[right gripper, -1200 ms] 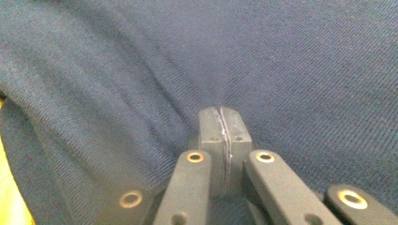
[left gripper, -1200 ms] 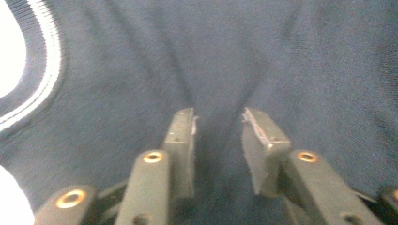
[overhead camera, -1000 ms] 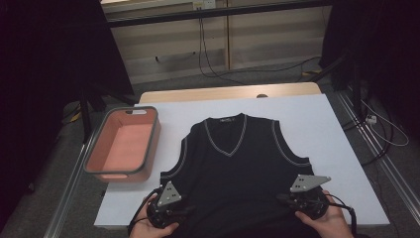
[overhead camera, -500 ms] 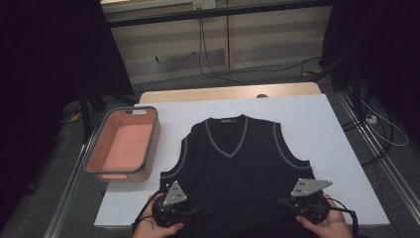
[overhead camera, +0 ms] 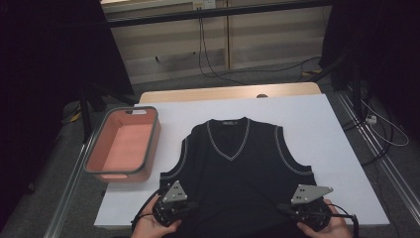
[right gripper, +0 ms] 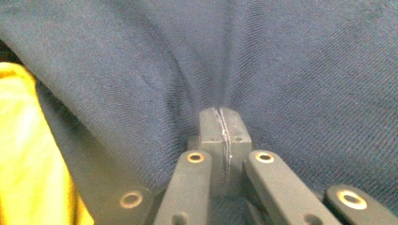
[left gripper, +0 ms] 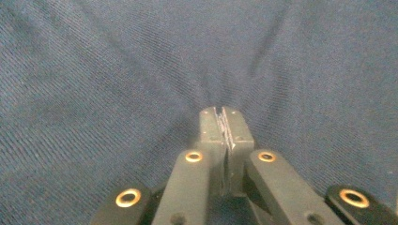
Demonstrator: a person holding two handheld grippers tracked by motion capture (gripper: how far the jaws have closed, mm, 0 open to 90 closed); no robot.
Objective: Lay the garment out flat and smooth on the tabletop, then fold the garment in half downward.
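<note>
A dark sleeveless vest (overhead camera: 237, 168) with grey trim lies flat on the white table (overhead camera: 317, 124), neck away from me. My left gripper (overhead camera: 190, 204) is at the hem's left corner and has just been closing. In the left gripper view its jaws (left gripper: 224, 123) meet, with the knit cloth (left gripper: 117, 70) puckered into them. My right gripper (overhead camera: 283, 208) is at the hem's right corner. Its jaws (right gripper: 221, 123) are also together, pinching the dark fabric (right gripper: 291, 61), whose folds run into the tips.
A pink basket with a grey rim (overhead camera: 148, 144) stands on the table's left edge beside the vest. Something yellow (right gripper: 23, 154) shows under the cloth at the left of the right gripper view. Cables run across the floor beyond the table.
Both hands stay at the vest's near hem. The right gripper has drawn slightly toward the table's near edge, and the vest lies as before.
</note>
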